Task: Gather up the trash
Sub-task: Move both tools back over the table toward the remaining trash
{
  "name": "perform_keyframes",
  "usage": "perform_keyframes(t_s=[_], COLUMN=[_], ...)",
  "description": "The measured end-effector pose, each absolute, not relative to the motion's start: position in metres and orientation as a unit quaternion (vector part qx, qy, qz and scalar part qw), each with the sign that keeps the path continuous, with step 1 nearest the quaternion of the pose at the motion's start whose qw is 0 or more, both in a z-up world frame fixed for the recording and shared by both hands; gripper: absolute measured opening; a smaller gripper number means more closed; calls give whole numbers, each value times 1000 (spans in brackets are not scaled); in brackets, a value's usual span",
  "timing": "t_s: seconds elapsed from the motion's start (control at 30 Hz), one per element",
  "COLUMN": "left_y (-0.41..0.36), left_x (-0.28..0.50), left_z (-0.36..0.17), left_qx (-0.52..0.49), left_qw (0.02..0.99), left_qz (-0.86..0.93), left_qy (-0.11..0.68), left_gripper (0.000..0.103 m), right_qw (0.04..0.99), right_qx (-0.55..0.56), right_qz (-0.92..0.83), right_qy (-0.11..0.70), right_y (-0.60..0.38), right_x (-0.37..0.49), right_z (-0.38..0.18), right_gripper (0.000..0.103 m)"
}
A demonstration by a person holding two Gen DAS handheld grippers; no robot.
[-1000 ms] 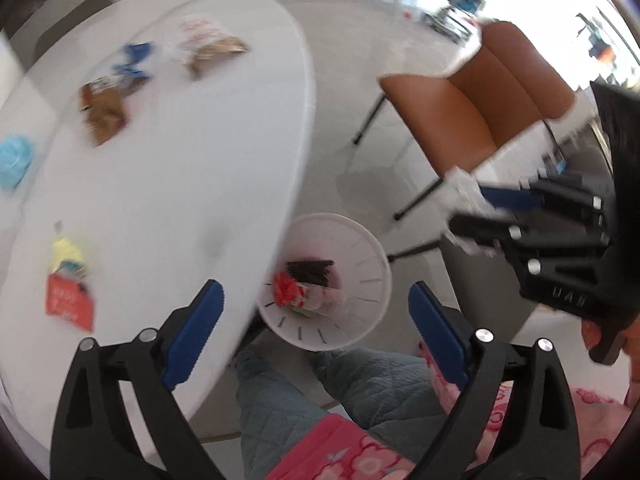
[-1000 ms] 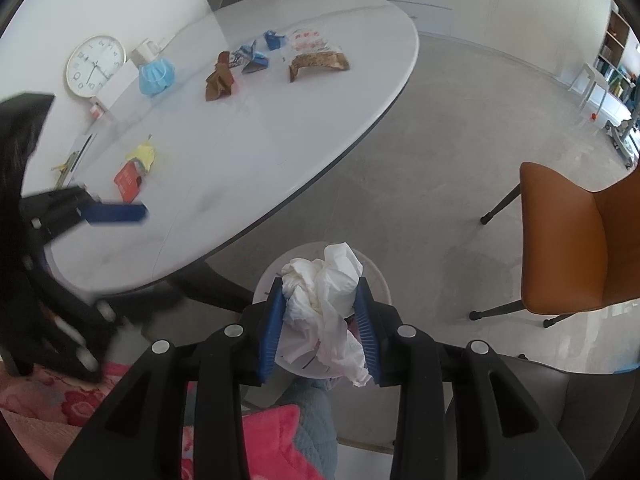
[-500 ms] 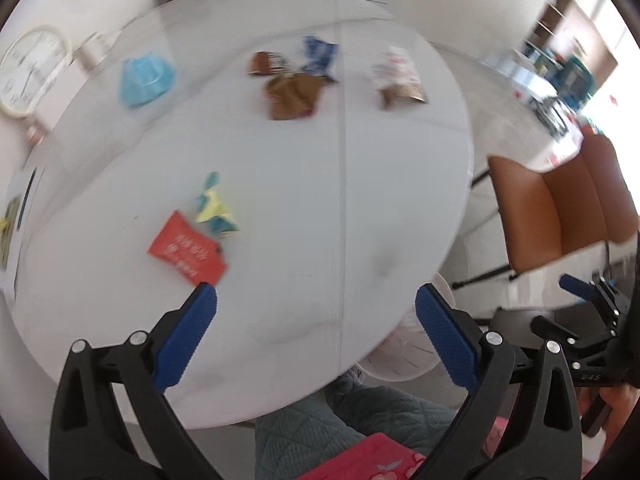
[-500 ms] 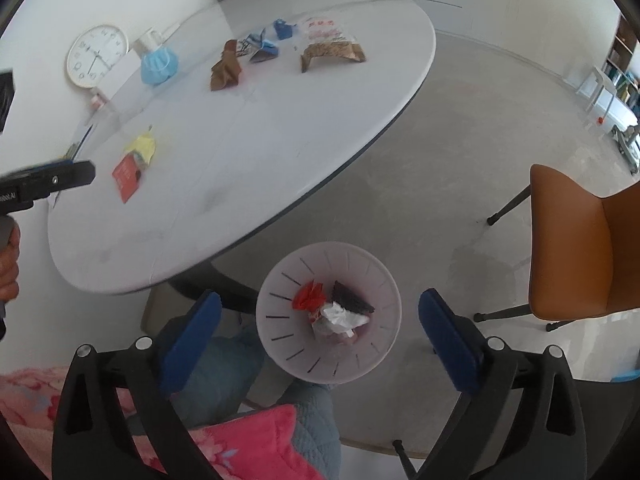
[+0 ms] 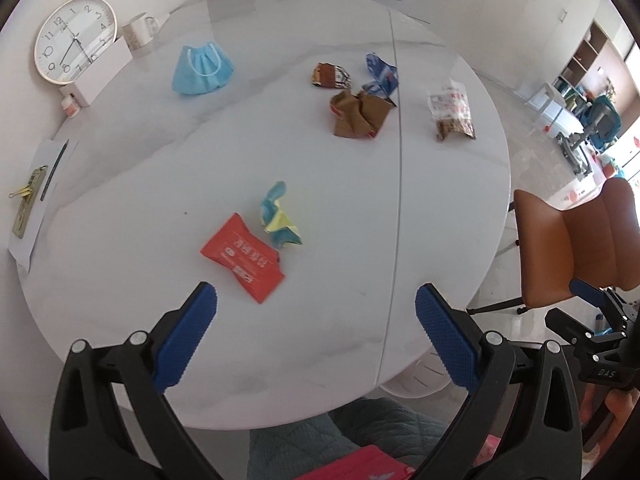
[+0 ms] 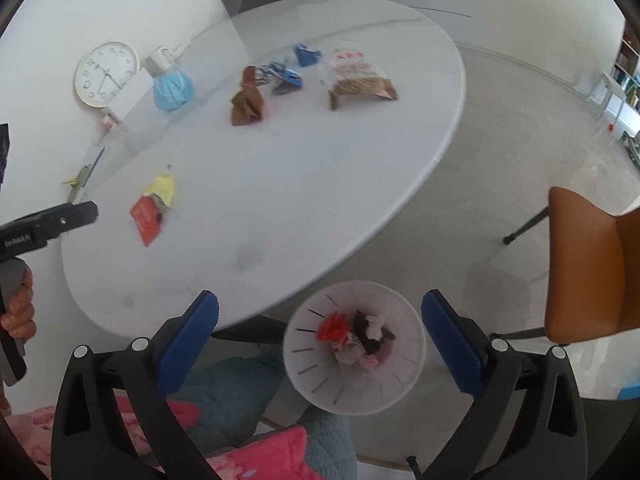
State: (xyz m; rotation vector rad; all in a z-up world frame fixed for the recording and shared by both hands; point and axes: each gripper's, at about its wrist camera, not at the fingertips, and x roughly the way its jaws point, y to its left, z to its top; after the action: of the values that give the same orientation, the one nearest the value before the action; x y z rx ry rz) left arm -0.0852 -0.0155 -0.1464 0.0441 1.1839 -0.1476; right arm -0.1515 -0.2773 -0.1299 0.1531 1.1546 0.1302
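The crumpled white tissue that was pinched in the right tongs (image 6: pixel 320 340) a moment ago has gone; it now lies in the white trash bin (image 6: pixel 352 394) with the other scraps. The left tongs (image 5: pixel 316 332) have swung from over the bin to over the white worktop (image 5: pixel 328 208).

Both tongs are wide open and hold nothing. The bin sits on the floor right under the right tongs, between their blue tips. Just past the left tongs lies a red packet (image 5: pixel 242 258), with a crumpled blue and yellow wrapper (image 5: pixel 280 222) touching its far corner. Farther off are a brown wrapper (image 5: pixel 358 114), a blue wrapper (image 5: pixel 382 74), a clear snack bag (image 5: pixel 452 110) and a blue face mask (image 5: pixel 202 70). Farthest, a clock (image 5: pixel 74 38) leans on the wall.
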Motion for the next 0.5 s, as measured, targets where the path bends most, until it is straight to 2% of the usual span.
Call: perform_keyframes(t_s=[0.23,0.5], left_y=[19,75], left_x=[-49,41], left_z=[-147,-153], left_qx=[22,23], left_qw=[826,828], left_qz=[-65,-70], left_qy=[560,556], left_gripper=[95,95], right_qw=[838,838], right_qx=[60,58], right_qz=[78,66], right_qy=[536,538], right_y=[-235,-178], right_x=[-102,-19], right_z=[-120,-130], right_gripper=[101,101])
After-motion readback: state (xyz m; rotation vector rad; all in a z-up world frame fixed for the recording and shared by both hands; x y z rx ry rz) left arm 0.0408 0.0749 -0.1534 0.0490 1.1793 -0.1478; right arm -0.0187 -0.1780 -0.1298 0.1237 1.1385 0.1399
